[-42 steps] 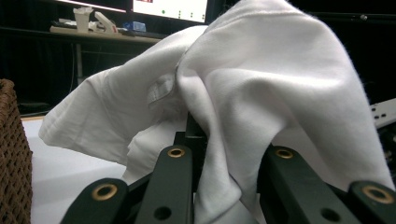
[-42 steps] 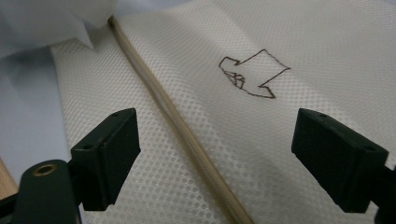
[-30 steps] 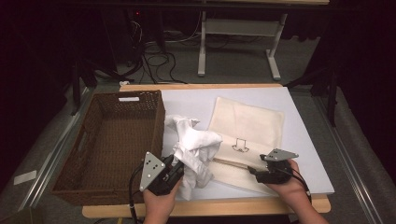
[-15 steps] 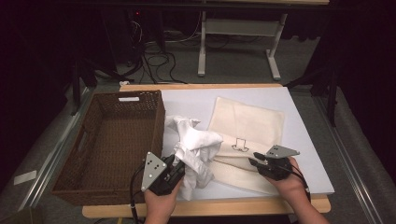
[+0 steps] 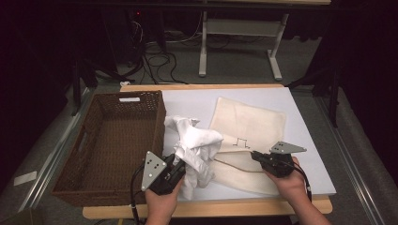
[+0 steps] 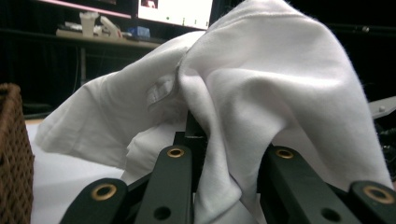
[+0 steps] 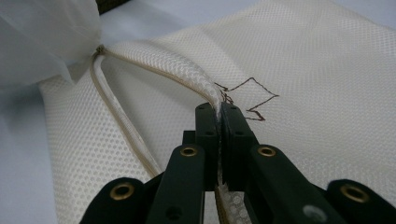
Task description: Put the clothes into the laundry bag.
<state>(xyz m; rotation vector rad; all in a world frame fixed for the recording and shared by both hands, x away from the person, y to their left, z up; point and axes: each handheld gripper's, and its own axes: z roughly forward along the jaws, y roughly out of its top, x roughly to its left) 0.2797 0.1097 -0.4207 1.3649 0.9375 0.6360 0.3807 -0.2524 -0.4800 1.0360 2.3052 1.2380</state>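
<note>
Right of basket (image 5: pixel 108 140): left gripper (image 5: pixel 174 168) clamped on white shirt (image 5: pixel 199 147); farther right, right gripper (image 5: pixel 257 157), jaws just closing, pinching cream mesh bag's (image 5: pixel 248 124) hem.

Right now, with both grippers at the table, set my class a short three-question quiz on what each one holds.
1. True or false: the right gripper is shut on the mesh bag.
2. What does the left gripper hold?
3. The wicker basket lies on which side of the white cloth in the high view: A left, B right?

Key: 1 true, it pinches the bag's top layer. 2 the white cloth. 3 A.
</note>
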